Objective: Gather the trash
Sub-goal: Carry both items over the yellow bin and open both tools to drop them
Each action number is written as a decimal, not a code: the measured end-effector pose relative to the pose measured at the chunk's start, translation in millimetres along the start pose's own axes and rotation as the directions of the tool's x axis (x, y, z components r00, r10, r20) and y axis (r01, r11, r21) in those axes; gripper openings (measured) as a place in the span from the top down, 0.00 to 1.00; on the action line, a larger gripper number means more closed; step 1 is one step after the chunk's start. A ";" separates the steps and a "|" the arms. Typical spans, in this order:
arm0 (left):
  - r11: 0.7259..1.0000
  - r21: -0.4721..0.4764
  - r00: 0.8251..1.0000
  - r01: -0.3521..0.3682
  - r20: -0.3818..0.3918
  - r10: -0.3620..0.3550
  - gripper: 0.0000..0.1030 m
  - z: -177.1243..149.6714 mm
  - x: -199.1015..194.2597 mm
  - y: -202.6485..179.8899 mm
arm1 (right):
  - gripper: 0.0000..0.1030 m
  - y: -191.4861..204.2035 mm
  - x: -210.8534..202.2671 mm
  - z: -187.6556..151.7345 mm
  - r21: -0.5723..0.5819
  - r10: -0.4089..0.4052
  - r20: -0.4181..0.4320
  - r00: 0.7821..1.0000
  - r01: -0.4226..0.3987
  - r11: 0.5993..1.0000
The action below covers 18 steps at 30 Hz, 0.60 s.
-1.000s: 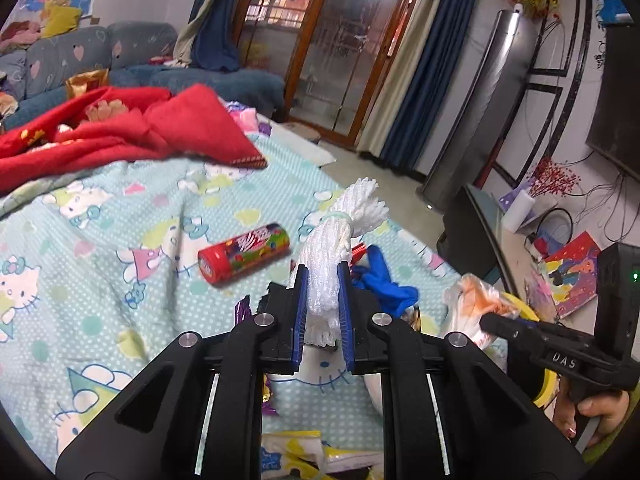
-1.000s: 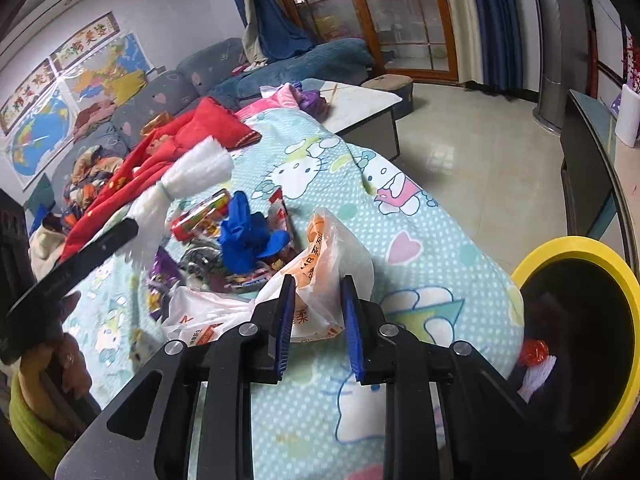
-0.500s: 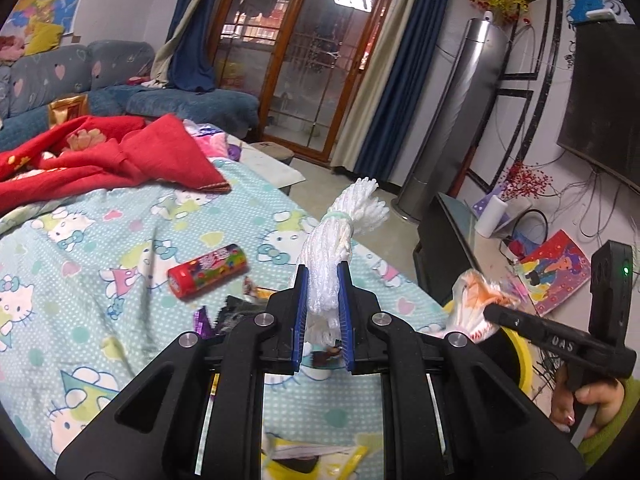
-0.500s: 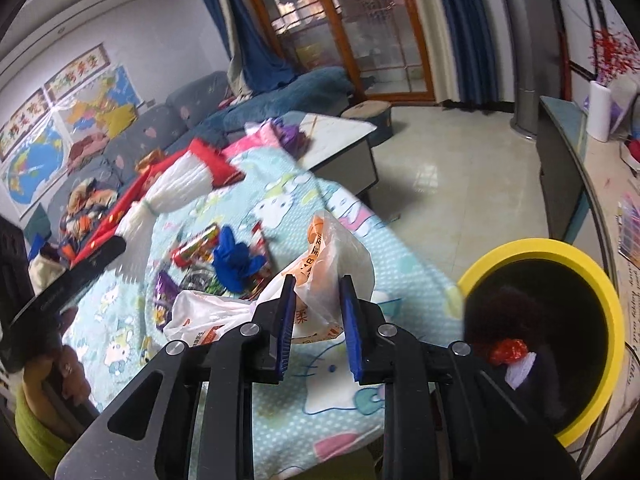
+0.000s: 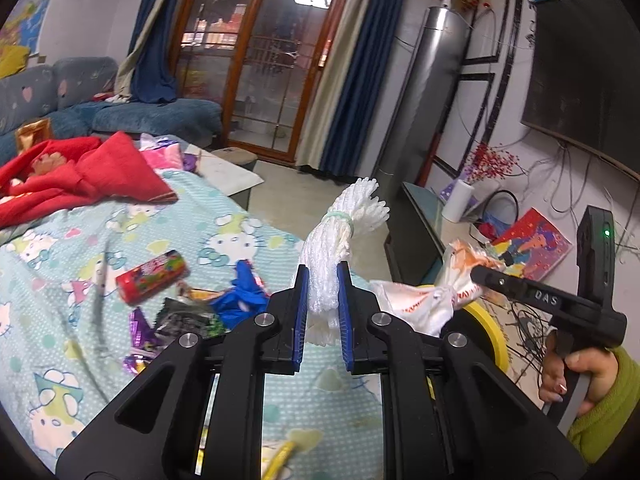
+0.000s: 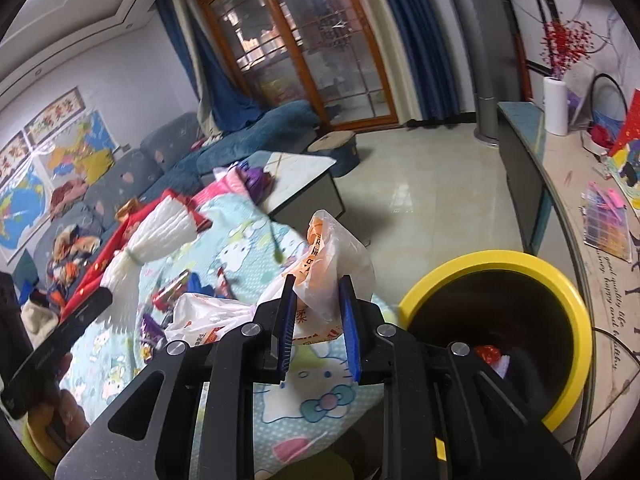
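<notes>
Your left gripper point(image 5: 322, 312) is clamped on a bundle of white foam netting point(image 5: 340, 236), tied at its waist with a pale band. The blue pads grip the lower half, so the flared upper end stands free above the jaws and nothing trails onto the bed point(image 5: 80, 240). Your right gripper point(image 6: 317, 320) is clamped on a crumpled plastic bag point(image 6: 332, 256) with orange print. The grip is taken near the bag's top, so the rest hangs left of the jaws, over the bed's near edge.

The yellow-rimmed bin point(image 6: 576, 304) stands on the floor just right of the bed, its dark opening facing up and already holding some red and white scraps. The plastic bag sits just left of that rim, not yet over the opening. In the left wrist view, the netting lies nearer the middle of the bed, with the bin's rim partly hidden behind the right gripper and the bag.

Both items appear lifted clear of the bedcover, which suggests the carry stage toward the bin. Bring the bag over the opening first, since it is the nearer load. Expect it to drift or cling to a pad on release, because thin film is light.

Trash left on the bed: a red candy tube point(image 5: 152, 276), a blue glove point(image 5: 240, 296) and several foil wrappers point(image 5: 140, 332), grouped left of the netting.
</notes>
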State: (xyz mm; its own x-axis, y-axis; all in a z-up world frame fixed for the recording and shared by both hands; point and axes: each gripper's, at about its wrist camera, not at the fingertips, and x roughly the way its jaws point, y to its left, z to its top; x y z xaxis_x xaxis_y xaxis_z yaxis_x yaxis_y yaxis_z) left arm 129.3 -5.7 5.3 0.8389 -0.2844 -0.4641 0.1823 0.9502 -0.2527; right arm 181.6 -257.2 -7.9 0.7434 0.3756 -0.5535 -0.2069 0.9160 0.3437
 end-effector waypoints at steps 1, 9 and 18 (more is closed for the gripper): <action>1.000 0.008 1.000 0.006 -0.004 -0.006 0.91 -0.6 1.2 -4.6 | 0.80 -3.2 -1.7 0.7 0.006 -0.005 0.005 1.000 0.005 1.000; 0.998 0.055 0.999 0.044 -0.018 -0.043 0.91 -4.0 5.7 -31.3 | 0.80 -30.3 -20.2 3.4 0.068 -0.048 0.045 0.998 0.045 0.997; 0.990 0.101 0.994 0.100 -0.058 -0.094 0.91 -10.7 19.2 -62.8 | 0.80 -73.8 -40.3 4.6 0.152 -0.126 0.090 0.988 0.111 0.982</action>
State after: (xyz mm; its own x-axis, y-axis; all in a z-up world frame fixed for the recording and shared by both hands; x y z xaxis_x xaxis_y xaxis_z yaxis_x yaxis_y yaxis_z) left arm 128.5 -72.2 3.2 0.7869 -0.3795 -0.4867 0.3160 0.9251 -0.2105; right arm 169.9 -340.6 -7.5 0.8176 0.2430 -0.5220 -0.0238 0.9201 0.3911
